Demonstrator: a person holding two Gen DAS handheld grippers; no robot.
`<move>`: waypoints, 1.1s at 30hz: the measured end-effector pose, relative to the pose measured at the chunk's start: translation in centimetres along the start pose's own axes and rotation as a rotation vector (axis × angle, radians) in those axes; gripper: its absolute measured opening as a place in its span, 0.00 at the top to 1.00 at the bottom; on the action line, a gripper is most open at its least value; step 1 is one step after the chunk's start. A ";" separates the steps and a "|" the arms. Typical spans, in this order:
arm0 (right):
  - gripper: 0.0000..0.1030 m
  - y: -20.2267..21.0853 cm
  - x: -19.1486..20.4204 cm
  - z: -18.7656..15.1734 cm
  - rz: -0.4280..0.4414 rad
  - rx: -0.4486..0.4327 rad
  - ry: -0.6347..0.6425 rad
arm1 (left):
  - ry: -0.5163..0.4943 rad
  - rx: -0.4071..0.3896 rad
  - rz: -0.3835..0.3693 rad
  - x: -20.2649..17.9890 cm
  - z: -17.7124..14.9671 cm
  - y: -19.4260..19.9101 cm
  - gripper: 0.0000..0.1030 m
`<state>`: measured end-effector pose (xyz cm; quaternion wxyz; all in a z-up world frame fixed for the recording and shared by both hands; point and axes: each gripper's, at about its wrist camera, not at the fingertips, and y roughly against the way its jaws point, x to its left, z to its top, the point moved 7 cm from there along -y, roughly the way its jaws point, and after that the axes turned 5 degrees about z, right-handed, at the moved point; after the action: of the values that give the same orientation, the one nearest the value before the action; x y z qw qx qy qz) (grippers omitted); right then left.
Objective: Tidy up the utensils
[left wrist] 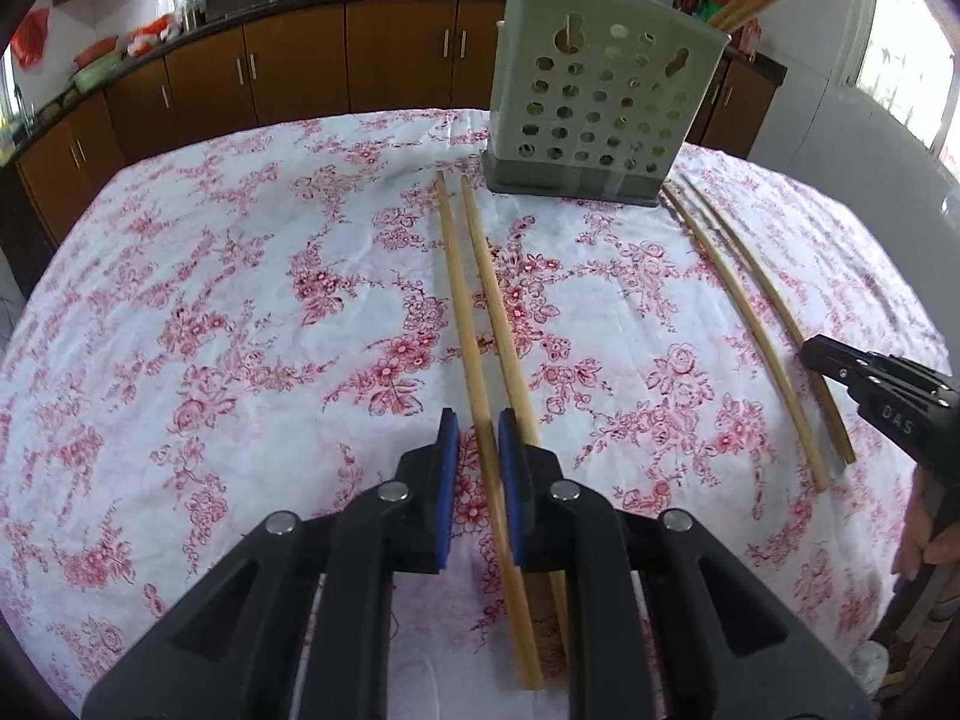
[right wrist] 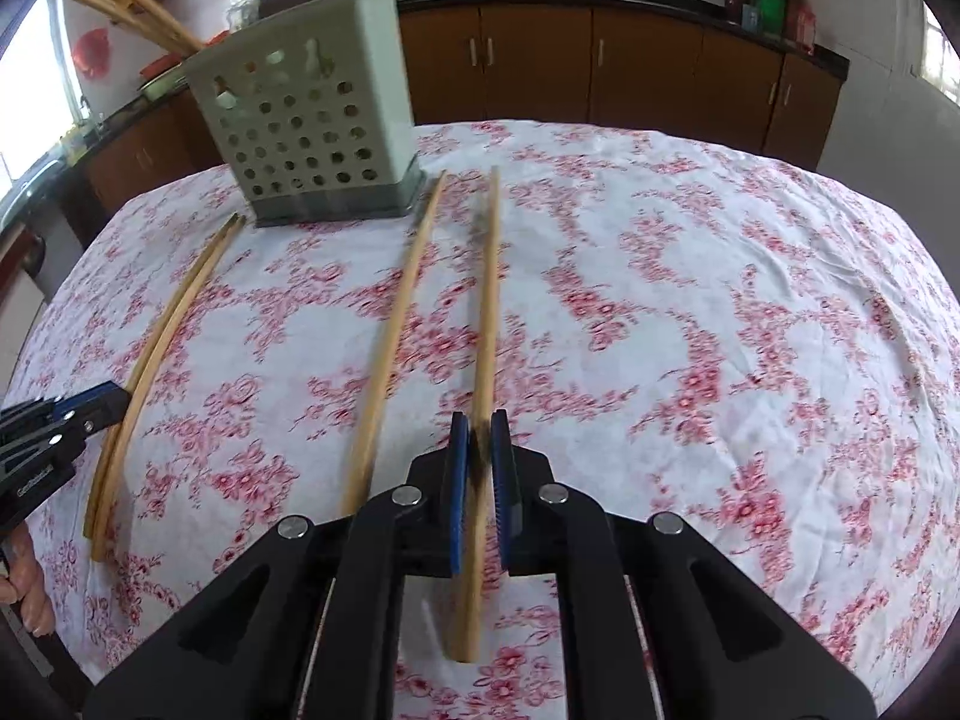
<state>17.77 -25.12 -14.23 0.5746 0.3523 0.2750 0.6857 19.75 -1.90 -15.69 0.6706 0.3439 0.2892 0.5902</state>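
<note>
Two pairs of wooden chopsticks lie on the floral tablecloth in front of a grey perforated utensil holder (left wrist: 600, 102), which has several chopsticks standing in it. My left gripper (left wrist: 478, 426) straddles the left chopstick (left wrist: 462, 306) of the left pair; its blue pads stand a little apart around the stick, which rests on the cloth. The other stick (left wrist: 498, 306) lies just right of it. My right gripper (right wrist: 480, 429) is shut on the right chopstick (right wrist: 489, 300) of the right pair. Its mate (right wrist: 399, 324) lies to the left. The holder also shows in the right wrist view (right wrist: 312, 132).
The round table (left wrist: 210, 300) is covered in a white cloth with red flowers. Brown kitchen cabinets (left wrist: 300, 66) and a dark counter with pans run behind it. The right gripper's body (left wrist: 882, 396) shows at the left view's right edge.
</note>
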 end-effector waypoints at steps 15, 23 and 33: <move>0.92 -0.6 -4.0 1.3 -0.134 -0.053 -0.034 | 0.111 -0.031 0.159 7.5 2.8 -1.7 0.88; 0.91 -0.4 -4.4 1.2 -0.115 -0.057 -0.049 | 0.138 -0.033 0.131 7.5 2.7 -1.7 0.87; 0.91 -0.4 -4.0 1.3 -0.121 -0.057 -0.046 | 0.149 -0.034 0.122 7.6 2.7 -1.8 0.87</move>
<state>19.38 -29.02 -14.47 0.6309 0.3344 0.2629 0.6489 23.98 5.21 -15.40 0.6157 0.3046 0.3067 0.6589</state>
